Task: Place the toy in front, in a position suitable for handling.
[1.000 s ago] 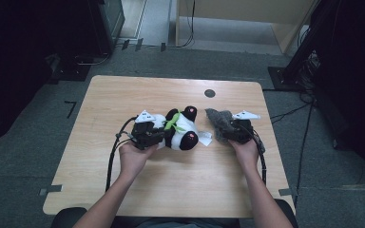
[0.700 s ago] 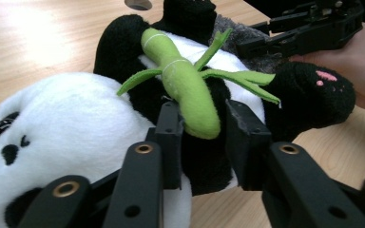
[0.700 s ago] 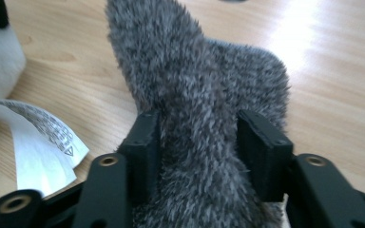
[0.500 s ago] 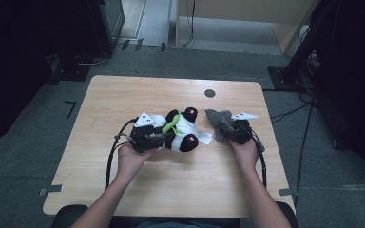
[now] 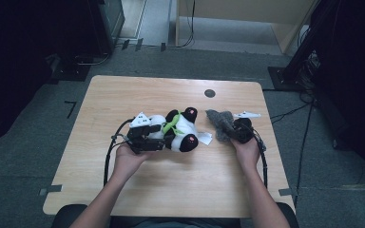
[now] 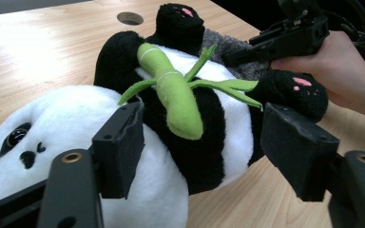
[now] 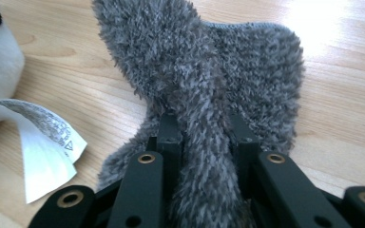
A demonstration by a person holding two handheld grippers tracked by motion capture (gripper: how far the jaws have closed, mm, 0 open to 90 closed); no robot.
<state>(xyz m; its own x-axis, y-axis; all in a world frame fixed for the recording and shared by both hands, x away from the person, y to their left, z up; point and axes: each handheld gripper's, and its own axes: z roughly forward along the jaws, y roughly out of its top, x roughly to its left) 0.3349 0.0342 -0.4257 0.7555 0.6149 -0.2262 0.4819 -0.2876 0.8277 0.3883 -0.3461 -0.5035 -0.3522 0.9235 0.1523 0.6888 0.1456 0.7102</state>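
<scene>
Grey fuzzy cloth point(image 7: 204, 90) pinched in the right gripper point(image 7: 204, 142), beside the plush panda point(image 5: 176, 133) at the middle of the table point(image 5: 123, 95).

The right gripper's jaws have just been closing and now clamp a raised fold of the cloth, the rest lying on the wood next to the panda's white tag point(image 7: 43, 152). The left gripper point(image 6: 202, 142) has just been opening; its jaws stand wide to either side of the panda's body, pads clear of the fur, the green bamboo sprig point(image 6: 176, 95) between them. To do this well, I judge the right hand should lift the cloth slowly so the fold does not slip free, steering clear of the tag, while the left hand backs off without dragging the toy.
</scene>
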